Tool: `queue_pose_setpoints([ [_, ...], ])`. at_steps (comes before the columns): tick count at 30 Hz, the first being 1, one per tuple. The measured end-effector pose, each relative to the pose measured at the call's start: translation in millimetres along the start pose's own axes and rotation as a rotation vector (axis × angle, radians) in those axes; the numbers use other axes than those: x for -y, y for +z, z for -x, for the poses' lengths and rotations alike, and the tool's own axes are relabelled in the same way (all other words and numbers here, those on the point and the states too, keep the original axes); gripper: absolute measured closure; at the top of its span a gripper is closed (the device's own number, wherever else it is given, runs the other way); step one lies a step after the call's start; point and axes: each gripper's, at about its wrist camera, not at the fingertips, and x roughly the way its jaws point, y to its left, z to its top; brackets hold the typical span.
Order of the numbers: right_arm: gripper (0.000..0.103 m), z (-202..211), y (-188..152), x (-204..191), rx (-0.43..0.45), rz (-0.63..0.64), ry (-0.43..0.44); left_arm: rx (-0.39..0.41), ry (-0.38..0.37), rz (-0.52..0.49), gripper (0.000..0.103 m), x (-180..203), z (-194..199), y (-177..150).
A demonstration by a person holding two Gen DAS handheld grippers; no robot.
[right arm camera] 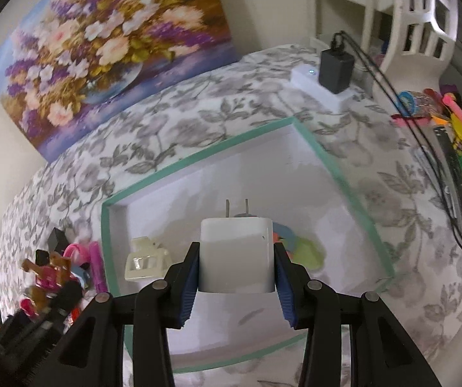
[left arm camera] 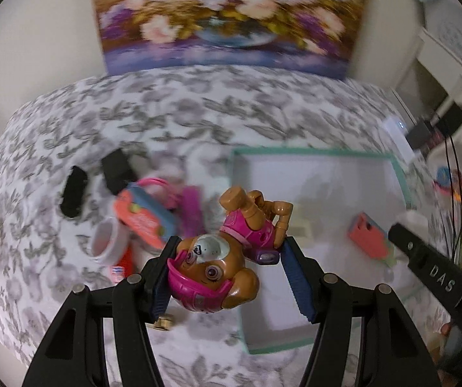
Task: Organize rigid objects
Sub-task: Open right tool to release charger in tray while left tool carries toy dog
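1. The left gripper (left arm camera: 231,271) is clamped on a toy dog figure (left arm camera: 227,251), which hangs above the tablecloth (left arm camera: 166,113) just left of the teal-rimmed tray (left arm camera: 315,153). One blue pad presses the pink helmet and the other meets the figure near its backpack. That grip is uneven on a lumpy shape, so the toy could pivot or slip out before it reaches the tray.
2. The right gripper (right arm camera: 236,267) is clenched on a white charger (right arm camera: 236,254) held over the tray's floor. Its sides are smooth, so a jolt may let it slide down.
3. The two grippers are close, so they might collide over the tray.
4. The clip (right arm camera: 145,262) and the coloured pieces (right arm camera: 298,248) already in the tray could be knocked by a careless drop.
5. The toy's long axis runs head to feet, with the head nearest the camera and the feet pointing away towards the painting (left arm camera: 227,16).
6. The charger's prongs point away from the camera; motion blur leaves its exact tilt uncertain.
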Motion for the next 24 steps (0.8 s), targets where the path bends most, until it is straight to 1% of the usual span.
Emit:
queue_pose_setpoints([
  [4,0.057,-3.6,-1.6,9.8,-0.012,-0.016,-0.007,-0.031,-0.011,-0.052,0.039,21.7,-11.0,-7.9],
  [9,0.057,-24.3,-8.3,17.8,-0.082,-0.032,-0.012,-0.082,-0.009,-0.093,0.039,35.2,-29.3,-17.0],
  [13,0.057,-37.7,-13.7,20.8,-0.127,-0.039,-0.01,-0.122,-0.013,-0.099,0.039,39.3,-42.8,-23.6],
  [20,0.056,-44.1,-18.3,21.4,-0.149,-0.033,-0.02,-0.158,-0.017,-0.112,0.039,43.9,-56.3,-30.5],
  [24,0.056,-43.2,-17.3,18.3,-0.143,-0.021,-0.026,-0.169,-0.015,-0.109,0.039,43.8,-60.6,-31.4],
])
